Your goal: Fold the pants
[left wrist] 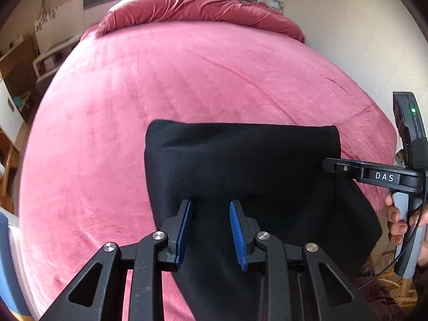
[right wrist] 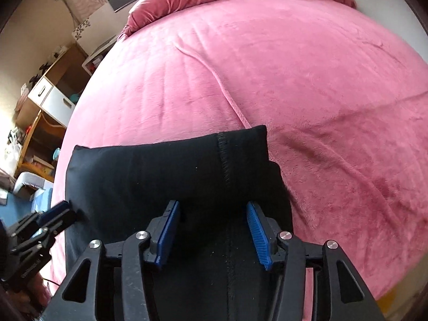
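The black pants [left wrist: 240,165] lie folded on the pink bed cover [left wrist: 160,85], near its front edge. They also show in the right wrist view [right wrist: 165,171], with a stitched seam running down them. My left gripper [left wrist: 211,206] is open, its blue pads [left wrist: 184,230] hovering over the pants' near left part with nothing between them. My right gripper [right wrist: 212,208] is open over the near right part, empty. It shows from the side in the left wrist view [left wrist: 327,167], at the pants' right edge. The left gripper appears in the right wrist view [right wrist: 61,208] at the pants' left edge.
A rumpled dark pink duvet [left wrist: 198,2] lies at the head of the bed. Wooden shelves and drawers [right wrist: 48,99] stand left of the bed, with clutter on the floor. A white wall [left wrist: 361,40] runs along the right side.
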The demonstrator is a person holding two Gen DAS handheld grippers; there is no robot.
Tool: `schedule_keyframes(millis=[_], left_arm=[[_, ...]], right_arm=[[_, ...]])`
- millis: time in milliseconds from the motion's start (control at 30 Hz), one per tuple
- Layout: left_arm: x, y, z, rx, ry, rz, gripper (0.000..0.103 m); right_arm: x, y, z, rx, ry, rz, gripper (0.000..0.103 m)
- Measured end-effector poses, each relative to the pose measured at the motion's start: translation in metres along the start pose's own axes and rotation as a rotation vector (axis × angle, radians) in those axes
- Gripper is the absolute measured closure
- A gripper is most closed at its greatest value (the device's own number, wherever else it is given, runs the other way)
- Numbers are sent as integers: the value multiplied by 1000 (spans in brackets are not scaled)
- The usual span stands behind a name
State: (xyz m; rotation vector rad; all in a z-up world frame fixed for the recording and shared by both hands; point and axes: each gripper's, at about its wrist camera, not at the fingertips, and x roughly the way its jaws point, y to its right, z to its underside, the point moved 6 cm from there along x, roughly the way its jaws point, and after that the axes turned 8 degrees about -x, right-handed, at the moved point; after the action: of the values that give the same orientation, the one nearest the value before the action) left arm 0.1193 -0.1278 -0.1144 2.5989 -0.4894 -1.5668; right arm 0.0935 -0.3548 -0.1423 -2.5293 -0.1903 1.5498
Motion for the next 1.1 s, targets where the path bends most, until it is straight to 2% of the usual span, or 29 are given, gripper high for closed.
schedule_keyframes(millis=[200,367,400,433,467,500,567,700,933,1033,1067,1100], left_arm=[[27,-16,-1,-138,-70,70,73],[2,-25,4,-170,-12,151,69],[-3,-29,7,-181,1,164,62],[-7,-33,9,-192,7,172,49],[-11,-40,14,-207,8,176,40],[-12,-46,18,-223,5,182,30],[-13,-57,30,-264,-12,206,30],[-11,-67,48,-302,-49,264,30],[4,-47,67,-321,-137,392,33],[11,-40,70,-330,-165,396,35],[13,-38,70,-332,-172,405,36],[14,-37,70,-333,-174,415,41]], right_arm=[[22,7,-2,9,22,2,51],[11,5,2,-23,42,-19,49],[7,6,4,-24,47,-32,48],[2,6,6,-26,53,-42,48],[-4,6,8,-31,58,-49,42],[-7,7,10,-35,59,-49,28],[-13,10,19,-35,53,-13,21],[-12,26,43,-10,-3,-13,21],[5,46,70,126,-33,-204,17],[10,45,71,123,-41,-250,26],[10,44,70,114,-43,-256,35],[9,41,70,100,-46,-266,40]])
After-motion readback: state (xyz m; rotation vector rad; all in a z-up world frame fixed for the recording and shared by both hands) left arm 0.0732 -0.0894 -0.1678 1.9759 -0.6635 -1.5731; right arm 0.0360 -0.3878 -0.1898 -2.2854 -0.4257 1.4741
